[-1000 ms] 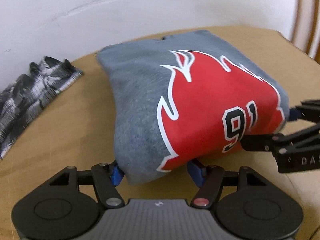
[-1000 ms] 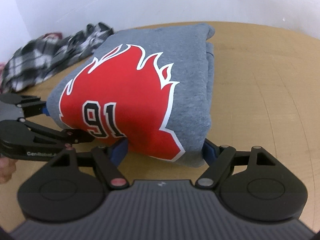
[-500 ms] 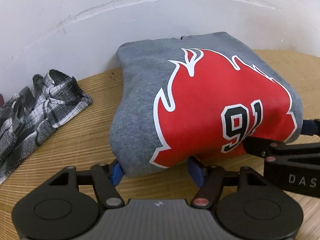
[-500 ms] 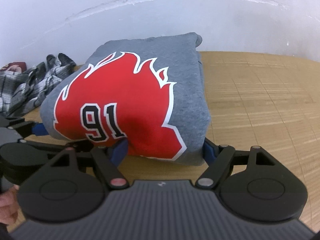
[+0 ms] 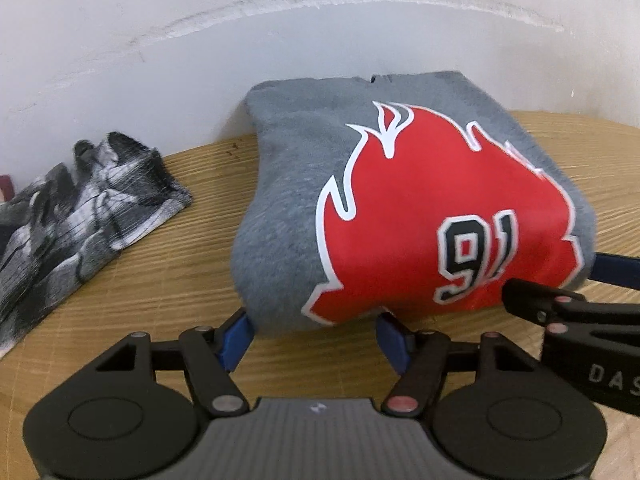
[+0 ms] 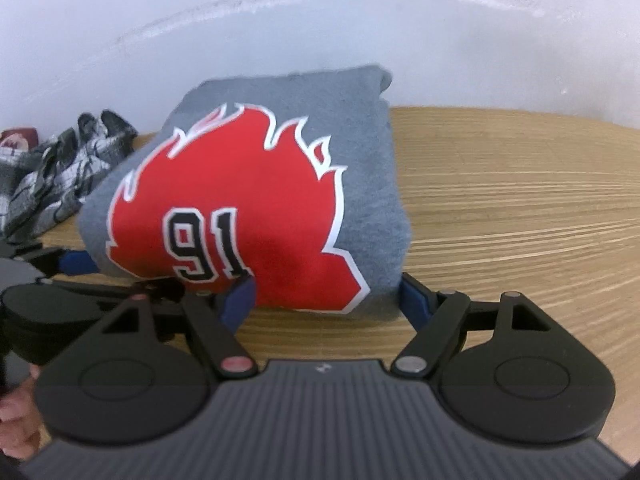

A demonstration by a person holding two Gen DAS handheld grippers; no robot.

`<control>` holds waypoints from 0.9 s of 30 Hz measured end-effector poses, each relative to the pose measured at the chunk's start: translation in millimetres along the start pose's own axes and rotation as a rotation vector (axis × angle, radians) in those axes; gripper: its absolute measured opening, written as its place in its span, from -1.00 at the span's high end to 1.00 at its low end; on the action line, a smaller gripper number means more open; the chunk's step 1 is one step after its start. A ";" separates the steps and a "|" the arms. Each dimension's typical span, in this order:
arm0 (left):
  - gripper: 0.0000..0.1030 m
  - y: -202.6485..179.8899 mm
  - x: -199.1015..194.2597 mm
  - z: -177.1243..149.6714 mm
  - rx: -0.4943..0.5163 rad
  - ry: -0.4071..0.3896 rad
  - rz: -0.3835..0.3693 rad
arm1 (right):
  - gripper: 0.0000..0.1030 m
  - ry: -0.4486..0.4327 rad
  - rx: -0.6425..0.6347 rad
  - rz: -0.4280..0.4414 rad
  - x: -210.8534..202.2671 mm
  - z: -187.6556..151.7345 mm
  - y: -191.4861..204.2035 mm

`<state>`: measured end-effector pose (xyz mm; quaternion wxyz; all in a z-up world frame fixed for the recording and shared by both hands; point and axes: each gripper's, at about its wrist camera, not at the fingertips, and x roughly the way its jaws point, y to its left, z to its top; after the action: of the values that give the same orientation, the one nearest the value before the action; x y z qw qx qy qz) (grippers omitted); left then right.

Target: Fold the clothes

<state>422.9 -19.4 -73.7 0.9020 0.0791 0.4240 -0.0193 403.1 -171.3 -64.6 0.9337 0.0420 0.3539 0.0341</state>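
Observation:
A folded grey sweatshirt [image 5: 304, 184] with a red flame print and the number 91 lies on the wooden table, its far edge against the white wall; it also shows in the right wrist view [image 6: 352, 168]. My left gripper [image 5: 316, 334] is open, its blue fingers on either side of the sweatshirt's near left corner. My right gripper [image 6: 328, 300] is open, its fingers on either side of the near right corner. Each gripper shows at the edge of the other's view.
A crumpled black-and-white plaid garment [image 5: 80, 208] lies on the table to the left; it also shows in the right wrist view [image 6: 60, 168]. A dark red item [image 6: 20, 138] sits behind it. The white wall [image 5: 280, 32] is close behind. Bare wooden table [image 6: 520, 200] extends right.
Both grippers and the sweatshirt have moved toward the wall; the bundle's far edge now meets it. The grippers stay open around the near corners.

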 end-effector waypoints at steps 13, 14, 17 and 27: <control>-0.53 6.0 -119.8 -36.9 -0.083 -0.042 -0.021 | -0.51 -0.065 0.024 0.021 -122.7 -27.5 10.1; -0.54 6.9 -130.8 -41.3 -0.077 -0.046 -0.018 | -0.51 -0.067 0.014 0.022 -132.4 -30.8 12.7; -0.55 9.7 -161.0 -59.2 -0.063 -0.058 -0.002 | -0.51 -0.065 -0.015 0.029 -159.6 -43.0 20.2; -0.60 20.7 -230.9 -140.9 0.000 -0.001 0.008 | -0.51 -0.050 -0.103 0.051 -236.4 -105.2 47.4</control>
<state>169.9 16.0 17.8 0.9022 0.0809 0.4233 -0.0160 154.9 -140.5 17.4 0.9421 0.0038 0.3269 0.0749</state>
